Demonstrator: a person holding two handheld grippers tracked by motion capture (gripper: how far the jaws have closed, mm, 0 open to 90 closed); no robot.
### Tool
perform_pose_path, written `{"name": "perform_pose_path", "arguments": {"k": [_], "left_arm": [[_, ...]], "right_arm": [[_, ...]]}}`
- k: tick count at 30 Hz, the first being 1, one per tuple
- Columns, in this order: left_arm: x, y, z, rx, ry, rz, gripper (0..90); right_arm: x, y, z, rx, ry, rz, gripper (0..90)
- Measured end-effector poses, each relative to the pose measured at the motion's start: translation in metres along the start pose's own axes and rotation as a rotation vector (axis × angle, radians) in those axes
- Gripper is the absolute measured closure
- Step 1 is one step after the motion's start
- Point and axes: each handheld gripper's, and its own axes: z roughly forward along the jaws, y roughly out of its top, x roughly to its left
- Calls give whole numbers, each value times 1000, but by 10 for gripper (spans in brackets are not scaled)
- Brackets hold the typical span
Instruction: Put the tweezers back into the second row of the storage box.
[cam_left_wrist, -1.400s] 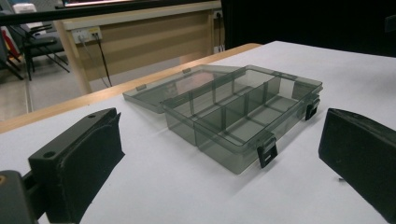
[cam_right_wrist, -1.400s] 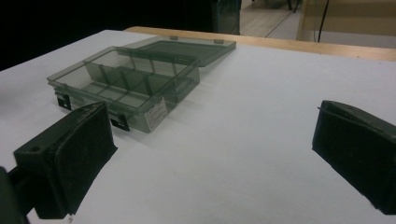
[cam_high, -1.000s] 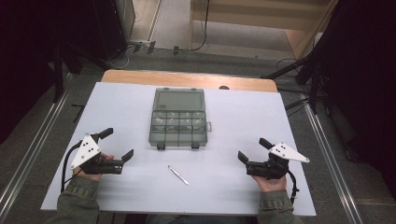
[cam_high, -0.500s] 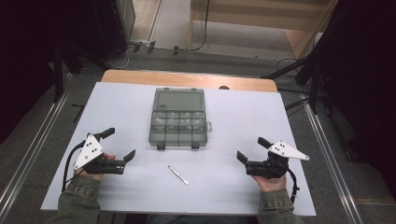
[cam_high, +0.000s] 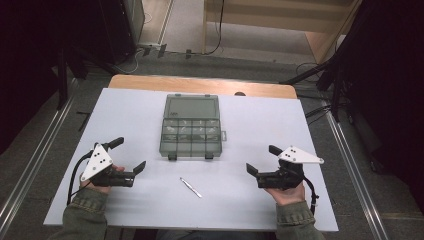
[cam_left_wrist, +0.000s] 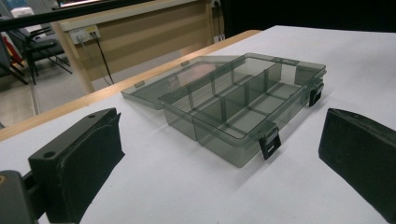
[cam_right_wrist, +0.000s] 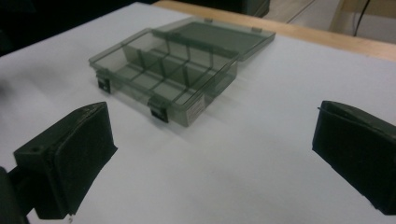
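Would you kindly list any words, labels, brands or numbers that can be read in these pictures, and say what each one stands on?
No text can be read.
A small pale sticker sits on the side wall of the open compartment box; its print is too blurred to read.
The left gripper, the right gripper and the table show no lettering.

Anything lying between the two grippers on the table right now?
Yes: in the high view a small metal tool lies on the table between the left gripper and right gripper, nearer than the open box.
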Motion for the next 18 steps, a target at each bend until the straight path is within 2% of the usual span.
{"name": "perform_pose_path", "arguments": {"k": [4, 18], "left_arm": [[0, 0, 0, 1, 0, 2, 0], [-1, 0, 0, 8, -3, 4, 0]], "right_arm": [[4, 5, 8, 73, 16, -23, 0], [32, 28, 26, 137, 78, -79, 0]]}}
